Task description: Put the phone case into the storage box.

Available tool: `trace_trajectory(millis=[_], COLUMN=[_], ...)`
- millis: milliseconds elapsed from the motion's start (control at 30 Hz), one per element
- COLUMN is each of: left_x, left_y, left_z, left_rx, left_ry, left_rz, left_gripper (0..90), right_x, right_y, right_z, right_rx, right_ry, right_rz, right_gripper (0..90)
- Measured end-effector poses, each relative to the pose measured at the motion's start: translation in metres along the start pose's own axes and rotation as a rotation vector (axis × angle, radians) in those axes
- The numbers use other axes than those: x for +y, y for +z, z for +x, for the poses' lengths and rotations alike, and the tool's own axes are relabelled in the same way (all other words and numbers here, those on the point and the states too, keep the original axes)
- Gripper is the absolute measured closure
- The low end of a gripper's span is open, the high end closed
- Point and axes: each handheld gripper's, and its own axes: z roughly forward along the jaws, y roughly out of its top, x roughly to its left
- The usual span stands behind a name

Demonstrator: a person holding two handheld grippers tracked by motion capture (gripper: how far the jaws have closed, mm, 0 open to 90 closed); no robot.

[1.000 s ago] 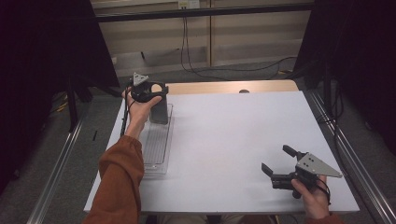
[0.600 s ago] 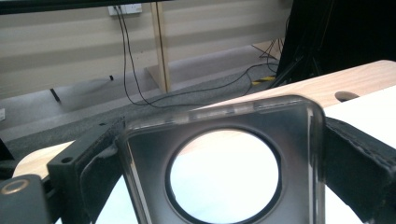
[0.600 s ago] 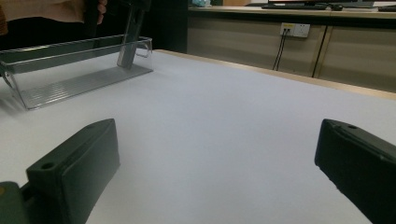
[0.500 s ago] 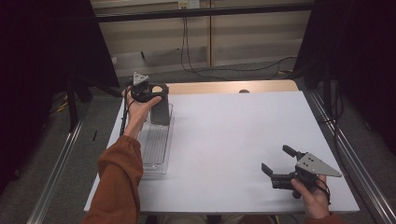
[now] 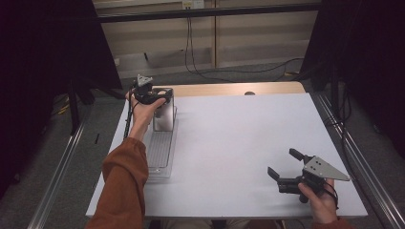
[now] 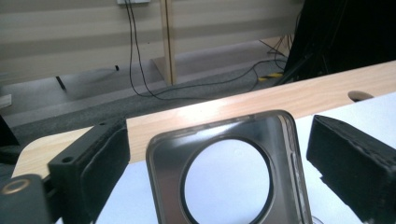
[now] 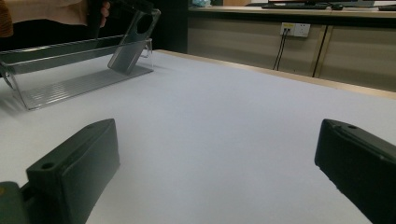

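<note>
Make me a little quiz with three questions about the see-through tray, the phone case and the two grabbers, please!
1. True or false: the left gripper has its jaws on either side of the phone case.
2. Where does the phone case stand? A) flat in the middle of the table B) tilted up at the far end of the clear tray C) on the floor
3. Fill in: the right gripper is over the white table with its jaws ____.

Key: 1 true, with gaps at both sides in the left gripper view. 2 B. 3 open, with nothing between them.
</note>
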Motion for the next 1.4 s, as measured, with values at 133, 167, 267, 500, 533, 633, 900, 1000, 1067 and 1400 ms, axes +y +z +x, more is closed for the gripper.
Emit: trace_trajectory(millis=[133, 167, 267, 500, 533, 633, 900, 1000, 1067, 1400], left_x=[0.000, 0.001, 0.004, 0.008, 0.009, 0.010, 0.006, 0.004, 0.005, 0.018], left_y=[0.002, 0.002, 0.004, 0.012, 0.012, 0.016, 0.023, 0.024, 0.023, 0.008], left_z=[0.000, 0.000, -0.002, -0.006, -0.007, -0.007, -0.006, -0.004, -0.003, -0.003], left_rx=[0.002, 0.000, -0.004, -0.006, 0.020, 0.038, 0.028, 0.017, 0.015, -0.008], left_ry=[-0.030, -0.026, -0.024, -0.019, -0.010, -0.026, -0.039, -0.040, -0.049, -0.043], left_rz=[0.008, 0.004, 0.001, 0.012, 0.016, 0.035, 0.070, 0.080, 0.073, 0.005], left_gripper=[5.0, 4.9, 4.9, 4.6, 5.0, 4.9, 5.8, 11.7, 13.1, 13.9], right_x=[0.000, 0.000, 0.000, -0.001, 0.000, 0.000, -0.001, -0.001, -0.001, -0.001], right_y=[0.000, 0.001, 0.001, 0.001, 0.001, 0.000, -0.001, -0.002, -0.002, -0.001], right_z=[0.000, 0.001, 0.001, 0.001, 0.001, 0.001, 0.000, 0.000, 0.000, 0.001], right_rx=[0.001, 0.002, 0.001, 0.008, 0.010, 0.008, 0.008, 0.008, 0.005, 0.004], right_ry=[0.002, 0.007, 0.005, 0.006, 0.005, 0.007, 0.008, 0.009, 0.011, 0.013], right_rz=[0.001, 0.000, 0.002, 0.003, 0.003, -0.001, -0.003, -0.001, -0.004, -0.001], right_gripper=[0.0, 0.0, 0.0, 0.0, 0.0, 0.0, 0.0, 0.0, 0.0, 0.0])
